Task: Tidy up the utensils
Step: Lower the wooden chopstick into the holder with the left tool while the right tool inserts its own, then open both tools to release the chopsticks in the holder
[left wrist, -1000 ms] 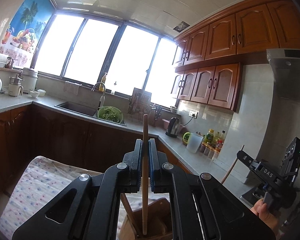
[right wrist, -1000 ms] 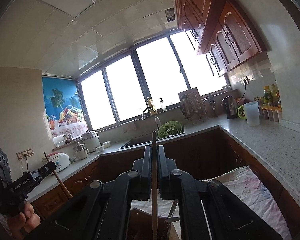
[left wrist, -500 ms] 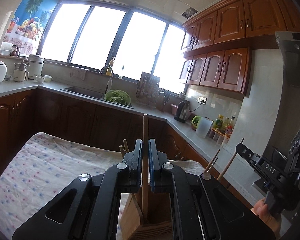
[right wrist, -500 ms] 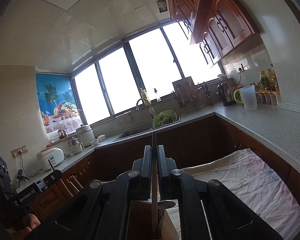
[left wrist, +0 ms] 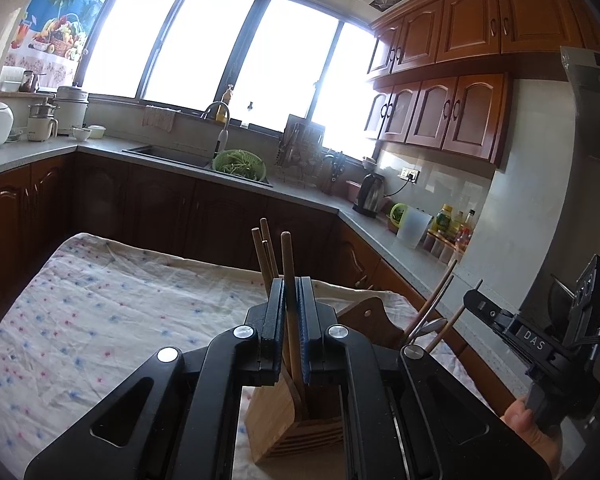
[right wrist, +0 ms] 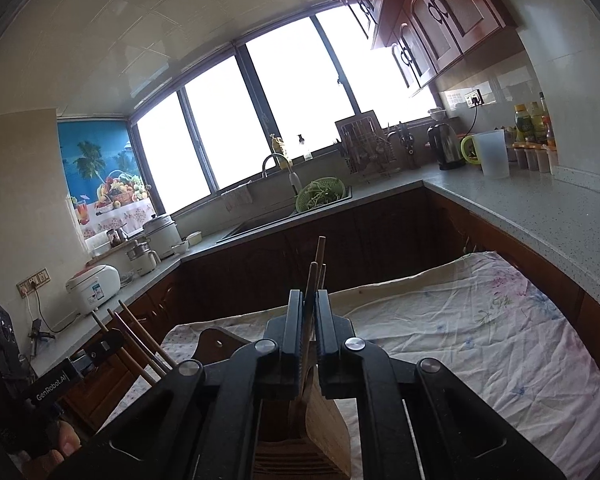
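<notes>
My left gripper (left wrist: 291,294) is shut on an upright wooden chopstick (left wrist: 287,256); the stick's lower end reaches down into a bamboo utensil holder (left wrist: 274,412). Other chopsticks (left wrist: 262,254) stand in the holder behind it. At the right edge of this view a hand holds the right gripper (left wrist: 474,300) beside a metal spoon (left wrist: 428,324). In the right wrist view my right gripper (right wrist: 308,298) is shut on a thin wooden stick (right wrist: 312,280) that also runs down into the holder (right wrist: 326,432). The left gripper (right wrist: 112,338) shows at lower left among several sticks.
The holder stands on a table under a flowered cloth (left wrist: 100,320) (right wrist: 460,340). A brown wooden board (left wrist: 370,316) rises behind the holder. Dark cabinets and a grey counter (right wrist: 540,216) with sink, kettle (left wrist: 370,196) and bottles ring the table.
Both grippers have come down with their sticks still held. The sticks' lower ends now sit deeper in the holder, and more of the table shows.
</notes>
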